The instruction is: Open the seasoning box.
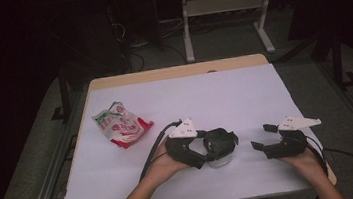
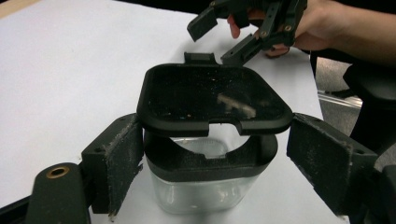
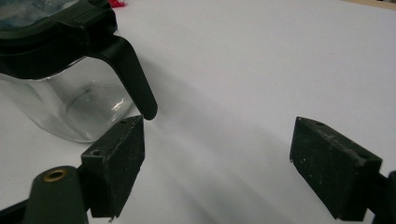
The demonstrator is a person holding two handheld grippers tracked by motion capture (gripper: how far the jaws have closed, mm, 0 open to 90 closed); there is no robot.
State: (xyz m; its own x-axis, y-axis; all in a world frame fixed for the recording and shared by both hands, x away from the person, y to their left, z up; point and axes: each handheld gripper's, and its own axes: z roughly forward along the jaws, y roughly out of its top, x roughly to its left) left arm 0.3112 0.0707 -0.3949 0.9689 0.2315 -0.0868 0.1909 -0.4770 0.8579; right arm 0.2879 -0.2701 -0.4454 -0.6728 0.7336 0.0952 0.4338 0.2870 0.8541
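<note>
A clear square jar (image 1: 219, 150) with a black collar stands on the white sheet near the front middle. Its black hinged lid (image 2: 215, 98) is tilted up, partly open. My left gripper (image 1: 211, 148) is open, with one jaw on each side of the jar (image 2: 201, 191); the pads (image 2: 119, 156) sit close to the collar without squeezing it. My right gripper (image 1: 262, 137) is open to the right of the jar, holding nothing. In the right gripper view the jar (image 3: 79, 107) sits at upper left, its black lid tab (image 3: 135, 79) hanging just above the left pad (image 3: 119, 158).
A crumpled red, white and green snack bag (image 1: 122, 125) lies on the left of the sheet. The white sheet (image 1: 199, 97) covers a wooden table whose edge (image 1: 176, 71) shows at the back. Desk legs and cables stand on the floor behind.
</note>
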